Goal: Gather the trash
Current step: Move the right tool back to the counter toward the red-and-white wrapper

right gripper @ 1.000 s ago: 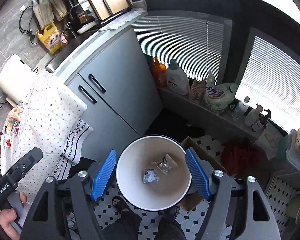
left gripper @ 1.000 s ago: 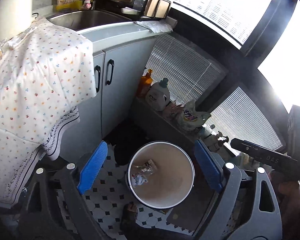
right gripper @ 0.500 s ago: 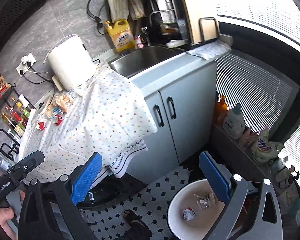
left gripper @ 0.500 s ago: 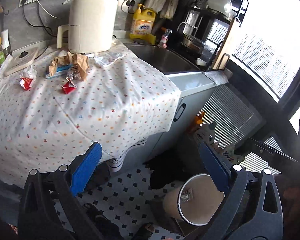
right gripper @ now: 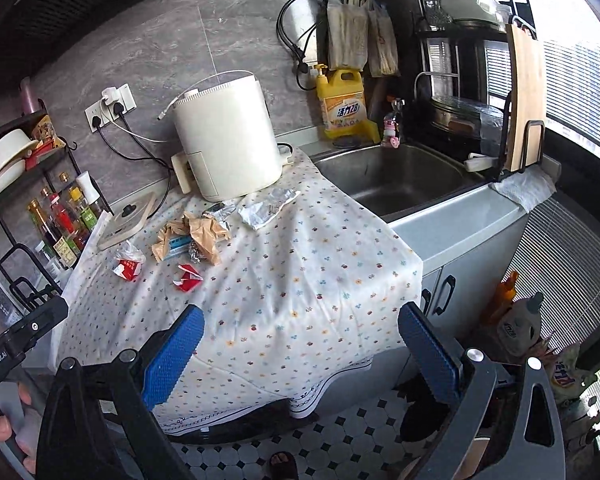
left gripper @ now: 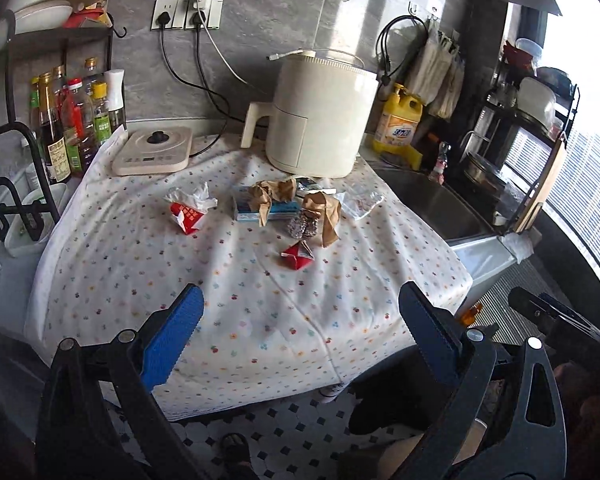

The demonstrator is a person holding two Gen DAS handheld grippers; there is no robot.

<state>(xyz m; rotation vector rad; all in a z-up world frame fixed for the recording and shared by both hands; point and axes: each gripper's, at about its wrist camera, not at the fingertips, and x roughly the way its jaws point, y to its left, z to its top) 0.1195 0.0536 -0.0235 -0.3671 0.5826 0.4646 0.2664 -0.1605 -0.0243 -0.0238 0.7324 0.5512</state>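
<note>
- My left gripper (left gripper: 300, 328) has its jaws spread wide with nothing between them; they have just been opening. It hangs off the near edge of the bench (left gripper: 260, 300).
- My right gripper (right gripper: 300, 336) is likewise spread apart and empty, its jaws also just opened out. It sits off the near edge, nearer the sink (right gripper: 396, 180).
- The spotted cloth (left gripper: 112, 280) covers the bench and drapes over its near edge and right corner.
- The trash lies toward the back half of the cloth, well apart from both grippers.
- A red folded wrapper (left gripper: 297, 256) lies alone, nearest to me, with bare cloth all around it.
- Just behind it are a ball of foil (left gripper: 302, 227) and crumpled brown paper (left gripper: 324, 212), touching each other.
- A blue flat packet (left gripper: 252, 208) lies under more brown paper, left of the foil.
- A red and white carton (left gripper: 186, 216) with tissue stuffed in it sits apart on the left.
- A clear plastic wrapper (left gripper: 360, 202) lies close to the cloth's right edge, beside the sink.
- The white air fryer (left gripper: 316, 116) closes off the back; a rack of bottles (left gripper: 72, 120) bounds the left side.
- Between my grippers and the red wrapper the cloth is open.
</note>
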